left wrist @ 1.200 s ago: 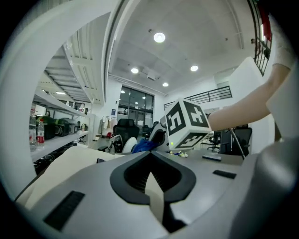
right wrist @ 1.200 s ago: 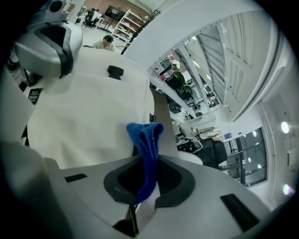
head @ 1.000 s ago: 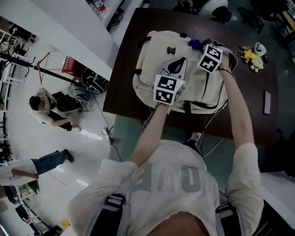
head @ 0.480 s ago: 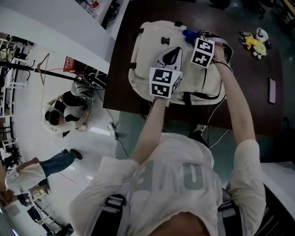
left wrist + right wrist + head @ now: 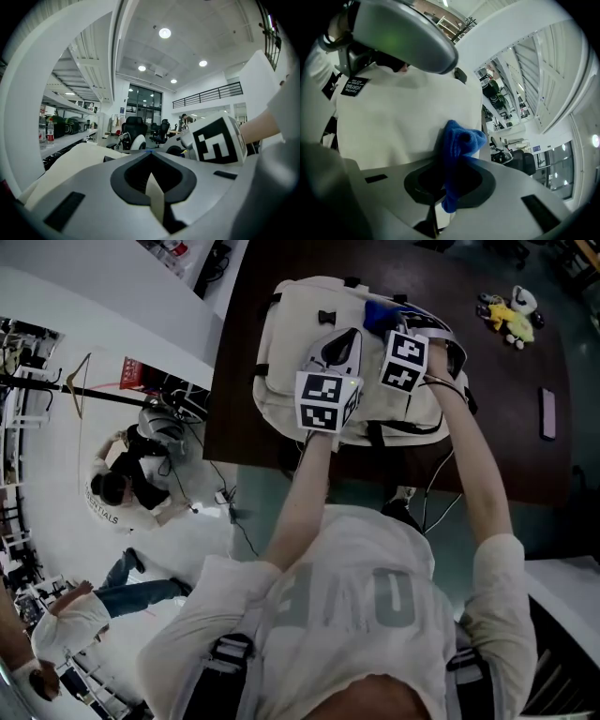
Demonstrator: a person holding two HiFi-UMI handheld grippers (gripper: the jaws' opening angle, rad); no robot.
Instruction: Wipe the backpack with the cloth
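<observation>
**Pressing a blue cloth against a cream backpack**

Lying flat on a dark table (image 5: pixel 506 442), close to its left edge in the head view: a cream backpack (image 5: pixel 281 352) with black straps and buckles. Bunched against the pack's far upper part and touching its fabric: a blue cloth (image 5: pixel 379 314). Clenched on that cloth: the right hand-held gripper (image 5: pixel 384 326), angled down toward the pack. Shown in the right gripper view: the cloth (image 5: pixel 458 145) running down between the jaws, gripped there, and bulging out ahead of them against the pale backpack (image 5: pixel 403 117) panel. Sewn onto that panel, off to the left: a small black label (image 5: pixel 354 86), print too small to read.

Resting over the middle of the backpack, just beside the right one: the left hand-held gripper (image 5: pixel 349 337), jaws pressed fully together. Shown in the left gripper view: the closed jaws meeting along a pale sliver, cream backpack (image 5: pixel 79 159) beneath and to the left, and the right hand-held gripper's marker cube (image 5: pixel 218 140) close by on the right. Pinching fabric or not: impossible to tell.

Set well apart from the pack, toward the table's far right corner: a yellow-and-white soft toy (image 5: pixel 511 320). Lying near the right edge: a slim dark flat object (image 5: pixel 548 413). Beyond the left edge, on the pale floor (image 5: pixel 187 549): people (image 5: pixel 127 484), one crouching.
</observation>
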